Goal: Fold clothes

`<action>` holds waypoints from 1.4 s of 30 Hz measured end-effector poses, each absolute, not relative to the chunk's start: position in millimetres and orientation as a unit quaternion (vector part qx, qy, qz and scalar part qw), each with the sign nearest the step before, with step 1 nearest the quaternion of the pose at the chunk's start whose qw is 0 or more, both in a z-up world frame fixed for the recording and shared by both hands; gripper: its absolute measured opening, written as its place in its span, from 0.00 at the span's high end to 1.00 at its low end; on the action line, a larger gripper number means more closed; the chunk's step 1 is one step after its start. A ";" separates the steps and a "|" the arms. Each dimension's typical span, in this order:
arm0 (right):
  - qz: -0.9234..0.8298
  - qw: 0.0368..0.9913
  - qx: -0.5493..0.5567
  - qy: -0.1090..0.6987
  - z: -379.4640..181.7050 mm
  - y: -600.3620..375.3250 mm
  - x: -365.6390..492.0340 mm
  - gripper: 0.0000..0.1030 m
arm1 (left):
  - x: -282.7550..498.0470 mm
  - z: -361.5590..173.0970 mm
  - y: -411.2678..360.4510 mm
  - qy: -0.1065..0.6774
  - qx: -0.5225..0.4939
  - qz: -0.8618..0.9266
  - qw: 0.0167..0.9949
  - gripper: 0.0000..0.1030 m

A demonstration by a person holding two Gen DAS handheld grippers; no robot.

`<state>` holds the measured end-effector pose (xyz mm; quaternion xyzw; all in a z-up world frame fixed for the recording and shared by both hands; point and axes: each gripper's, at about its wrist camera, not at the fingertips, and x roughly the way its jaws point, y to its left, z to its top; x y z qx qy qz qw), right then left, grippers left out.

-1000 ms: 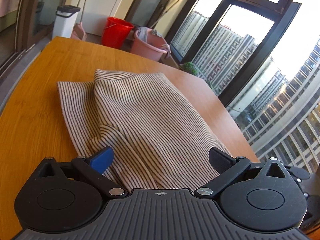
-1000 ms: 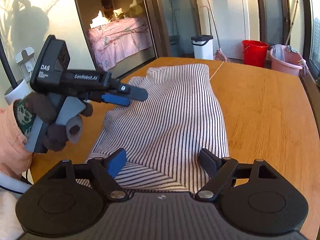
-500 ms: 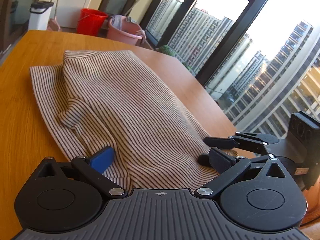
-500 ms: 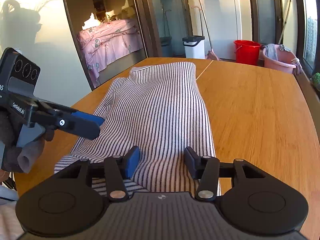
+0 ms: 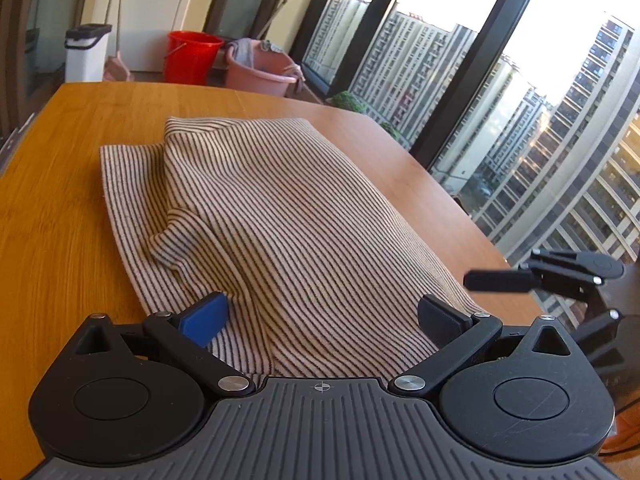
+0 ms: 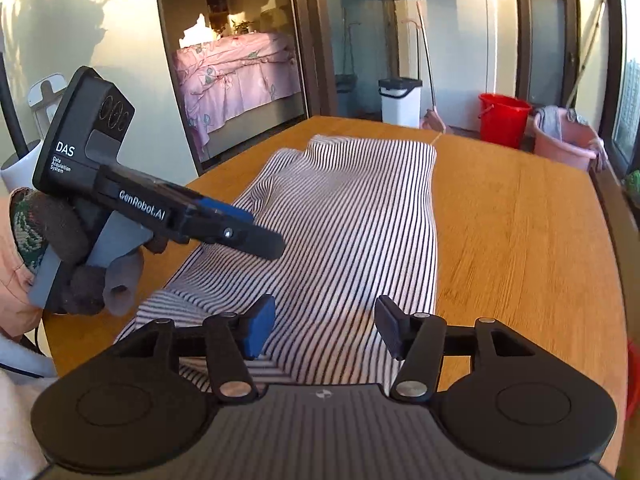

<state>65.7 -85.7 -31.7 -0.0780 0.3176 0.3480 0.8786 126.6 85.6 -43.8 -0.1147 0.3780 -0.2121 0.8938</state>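
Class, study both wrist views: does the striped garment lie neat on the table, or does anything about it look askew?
The striped garment is not flat. A bunched fold stands up along its left side in the left wrist view, and its far edge ripples. It lies on the wooden table. Nothing looks spilled or damaged.

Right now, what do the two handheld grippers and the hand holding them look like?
Both are black. The left gripper reads "DAS" and "GenRobot.AI", with a grey handle, one blue and one black finger pad. The right gripper matches. The gloved hand wears dark knit, a patterned cuff, a peach sleeve.
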 end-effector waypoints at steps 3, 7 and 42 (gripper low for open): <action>0.335 0.893 -0.104 0.282 -11.7 -77.5 90.1 0.46 | 118.1 -37.6 80.3 0.375 -0.104 -0.239 0.889 0.00; 0.335 0.897 -0.092 0.273 6.1 -53.0 151.6 0.46 | 107.3 -36.1 61.5 0.372 -0.058 -0.263 0.888 0.00; 0.412 0.854 -0.173 0.266 -2.9 -74.6 27.7 0.26 | 141.3 -50.2 96.4 0.379 -0.143 -0.267 0.874 0.00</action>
